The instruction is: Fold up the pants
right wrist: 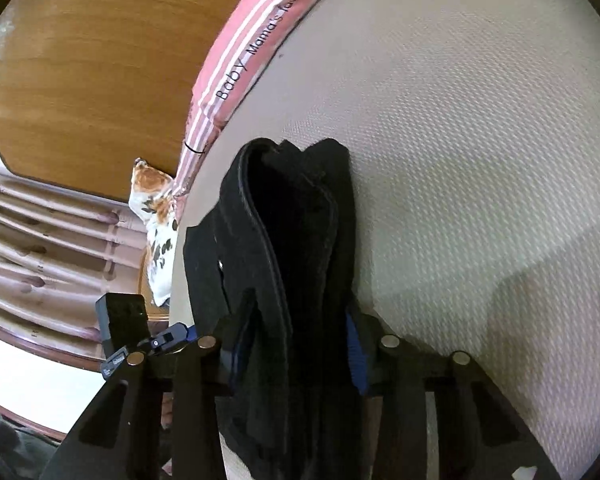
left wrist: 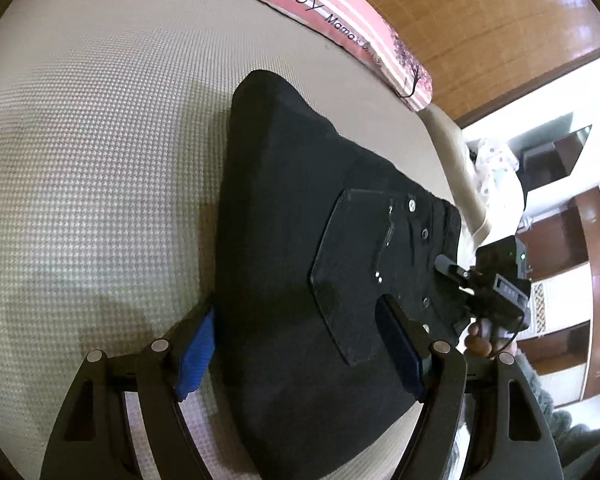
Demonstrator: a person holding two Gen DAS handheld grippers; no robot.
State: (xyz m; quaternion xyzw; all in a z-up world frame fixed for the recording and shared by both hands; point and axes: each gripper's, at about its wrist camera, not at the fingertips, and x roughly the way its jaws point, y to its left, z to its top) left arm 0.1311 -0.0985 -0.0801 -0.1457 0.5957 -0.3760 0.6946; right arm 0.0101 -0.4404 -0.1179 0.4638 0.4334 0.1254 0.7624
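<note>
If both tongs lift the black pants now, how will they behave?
The black pants will probably sag: the layers in the right tongs already bend. Likely hefty; thick stacked folds. The open left tongs may let their side drop.

Cream textured mattress [left wrist: 100, 140], pink striped bumper [left wrist: 340, 12], glossy wooden floor [left wrist: 480, 20], white walls beyond.

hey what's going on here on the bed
A person is folding a pair of black pants on a beige textured mattress, using a hand-held gripper in each hand. The left hand-held gripper straddles the folded bundle with its blue-padded fingers wide apart. The right hand-held gripper has its fingers either side of the stacked layers at one end; whether it is squeezing them is unclear. The pants look already doubled into a compact stack.
</note>
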